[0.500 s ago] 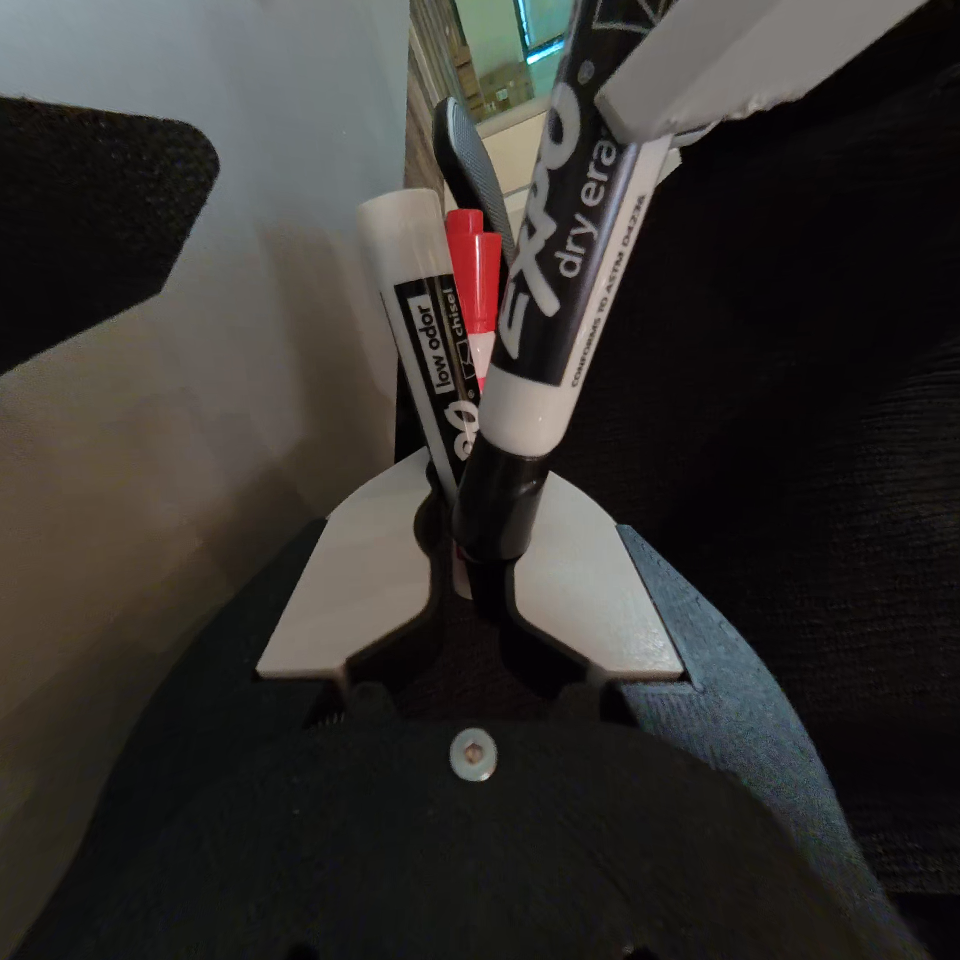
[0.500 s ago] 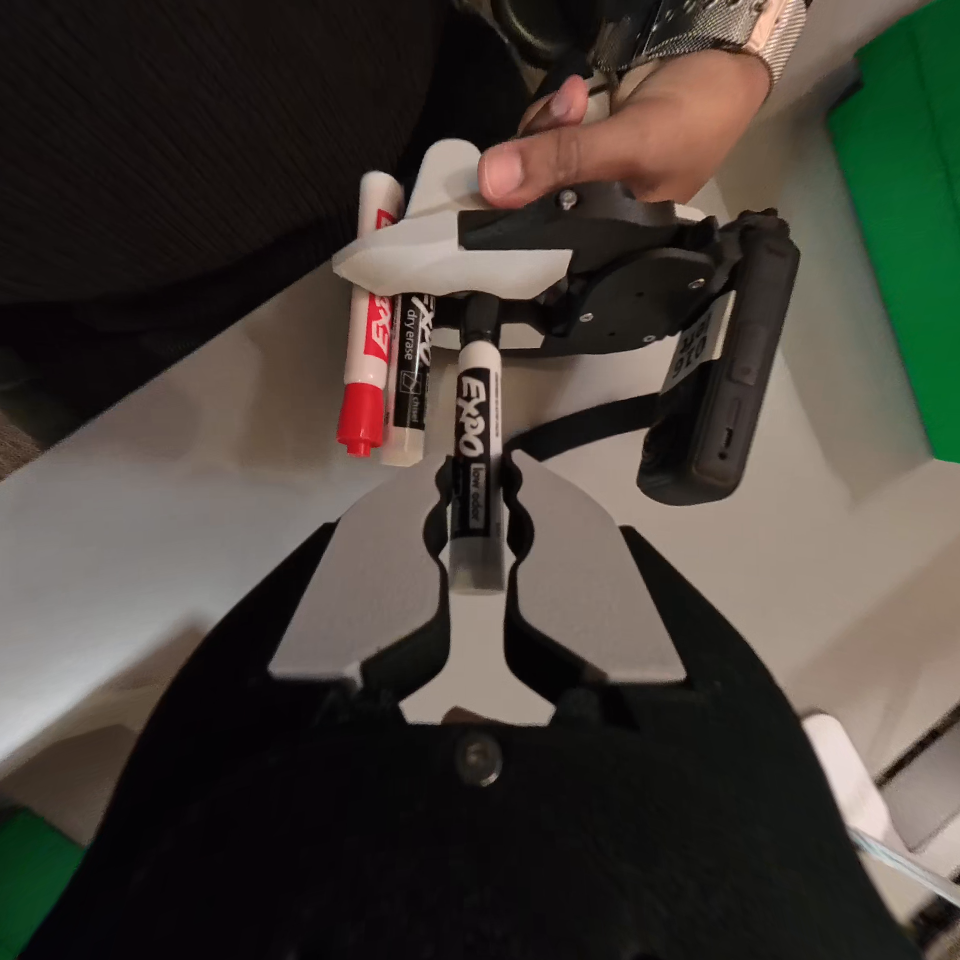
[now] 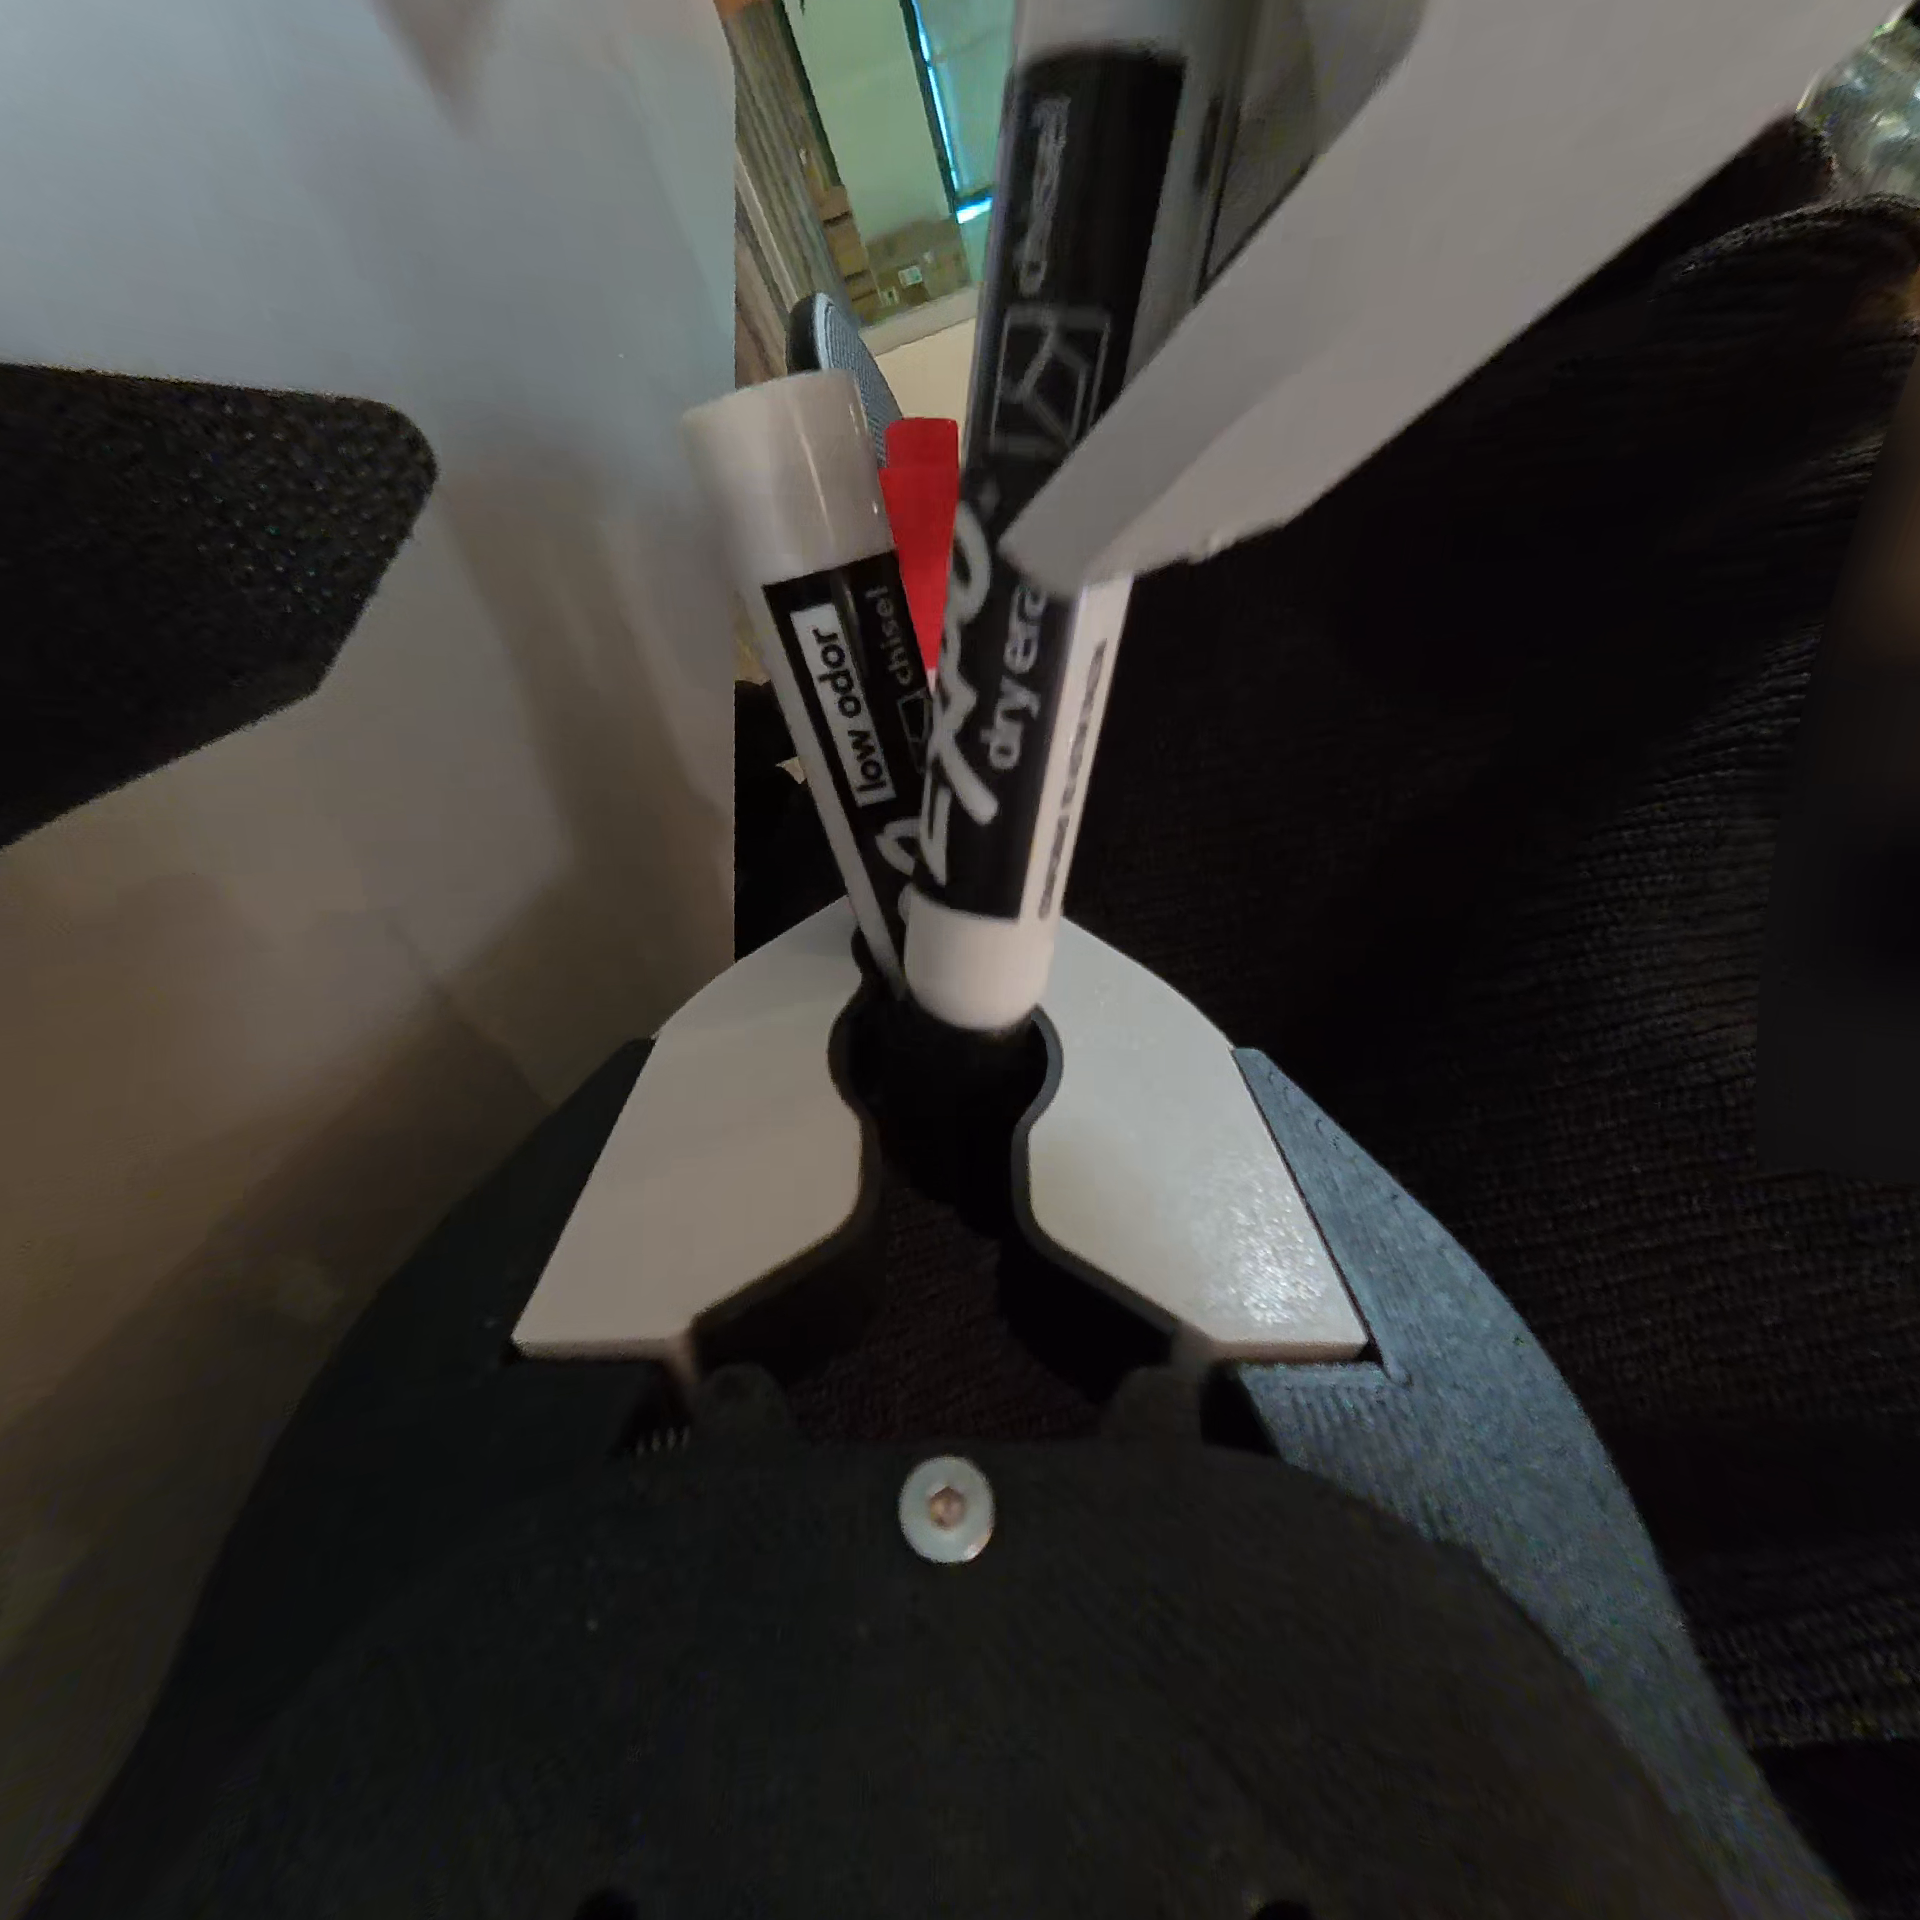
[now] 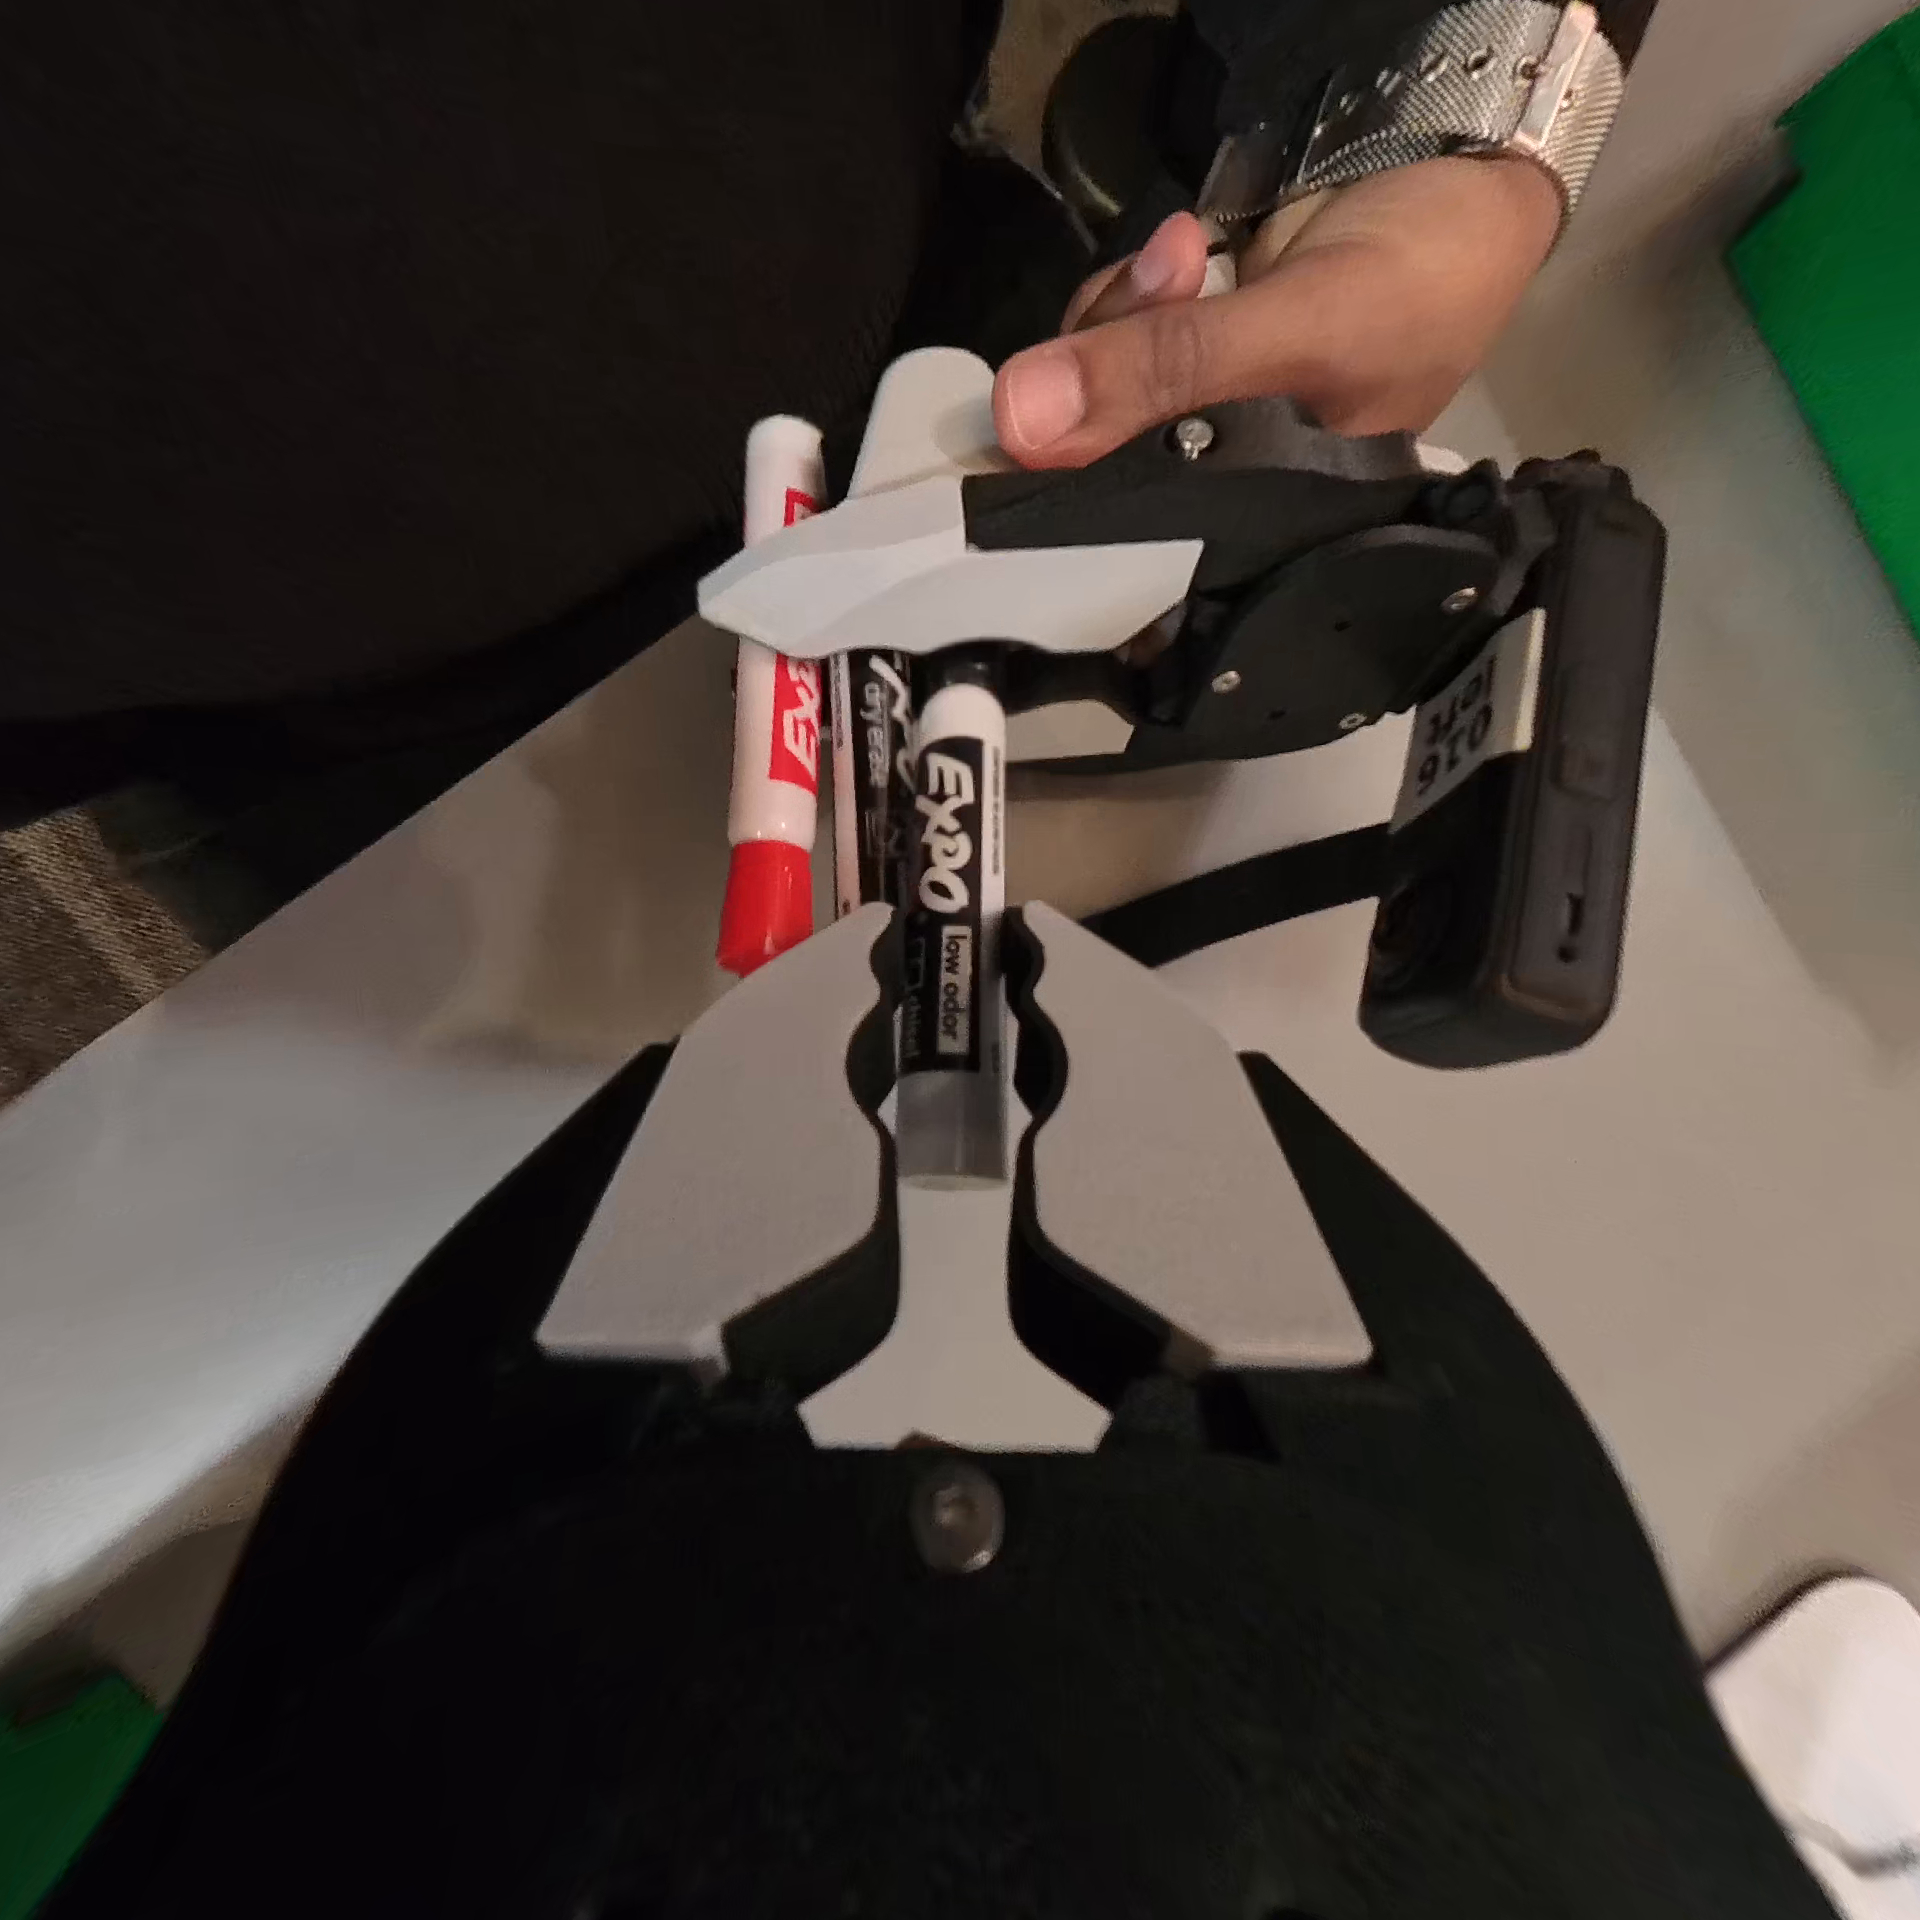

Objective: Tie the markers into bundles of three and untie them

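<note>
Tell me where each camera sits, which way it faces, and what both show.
Left wrist view: on the left gripper, facing along its jaws at three markers.
Right wrist view: on the right gripper, facing the table, the person's hand and the left gripper.
Shared: the black marker between both grippers, the red marker.

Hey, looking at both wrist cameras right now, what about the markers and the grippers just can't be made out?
- Any band tying the markers: none visible; left gripper covers their middles in the right wrist view.
- Red marker: mostly hidden behind the two black markers, left wrist view.
- Front black marker: its cap is hidden in the left gripper's jaw gap, its far end blurred, crossed by the right gripper's finger.
- Second black marker: blurred, half covered, right wrist view.
</note>
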A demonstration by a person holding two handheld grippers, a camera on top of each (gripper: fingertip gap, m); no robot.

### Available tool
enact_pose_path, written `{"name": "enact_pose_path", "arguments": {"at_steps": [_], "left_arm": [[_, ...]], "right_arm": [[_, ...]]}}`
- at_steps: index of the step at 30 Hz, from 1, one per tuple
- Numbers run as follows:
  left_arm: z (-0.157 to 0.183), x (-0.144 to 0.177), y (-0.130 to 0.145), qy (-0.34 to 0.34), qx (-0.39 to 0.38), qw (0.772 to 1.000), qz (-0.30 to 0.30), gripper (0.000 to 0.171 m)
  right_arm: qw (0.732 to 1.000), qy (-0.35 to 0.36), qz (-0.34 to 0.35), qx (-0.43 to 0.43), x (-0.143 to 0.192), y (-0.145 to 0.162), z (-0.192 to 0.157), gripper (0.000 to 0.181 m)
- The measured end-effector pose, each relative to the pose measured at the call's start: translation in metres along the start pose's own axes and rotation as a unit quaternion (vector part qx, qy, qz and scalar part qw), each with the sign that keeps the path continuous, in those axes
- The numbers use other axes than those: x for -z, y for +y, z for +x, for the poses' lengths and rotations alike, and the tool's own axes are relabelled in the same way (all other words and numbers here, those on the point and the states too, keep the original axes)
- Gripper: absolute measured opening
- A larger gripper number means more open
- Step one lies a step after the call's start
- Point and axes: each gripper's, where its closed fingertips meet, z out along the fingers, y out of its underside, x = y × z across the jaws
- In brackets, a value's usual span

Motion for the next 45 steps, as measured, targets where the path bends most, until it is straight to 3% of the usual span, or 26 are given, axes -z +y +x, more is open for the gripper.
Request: {"name": "enact_pose_path", "arguments": {"at_steps": [9,17,21,24,26,28,29,35,38,41,45], "left_arm": [[0.001,-0.002,0.000,0.001,-0.001,1.000,-0.001,0.020],[0.001,-0.001,-0.001,-0.007,-0.013,1.000,0.002,0.020],[0.002,-0.001,-0.001,-0.011,-0.020,1.000,0.004,0.020],[0.003,0.000,-0.002,-0.012,-0.025,1.000,0.008,0.020],[0.004,0.000,-0.004,-0.011,-0.026,1.000,0.013,0.020],[0.004,0.001,-0.005,-0.011,-0.026,0.999,0.018,0.020],[0.004,0.002,-0.007,-0.013,-0.025,0.999,0.021,0.020],[0.002,0.004,-0.012,-0.014,-0.012,0.999,0.040,0.020],[0.001,0.003,-0.014,-0.019,-0.003,0.999,0.049,0.021],[0.003,0.000,-0.013,-0.016,-0.002,0.999,0.051,0.020],[0.005,-0.004,-0.014,-0.016,-0.001,0.998,0.058,0.020]], "right_arm": [[0.998,-0.067,-0.003,-0.017,-0.027,-0.003,0.002,0.018],[0.995,-0.072,0.031,-0.055,-0.015,-0.017,0.006,0.031],[0.994,-0.029,0.062,-0.086,0.001,-0.020,0.020,0.035],[0.982,0.047,0.096,-0.159,0.022,-0.012,0.045,0.041],[0.955,0.133,0.110,-0.239,0.038,0.008,0.069,0.033],[0.902,0.236,0.120,-0.340,0.053,0.035,0.089,0.006],[0.874,0.283,0.124,-0.376,0.058,0.047,0.092,0.000],[0.771,0.430,0.123,-0.454,0.030,0.090,0.060,0.000],[0.728,0.435,0.152,-0.508,0.012,0.094,0.045,0.000],[0.680,0.431,0.249,-0.538,0.010,0.083,0.045,0.000],[0.671,0.392,0.337,-0.532,0.012,0.071,0.049,0.000]]}}
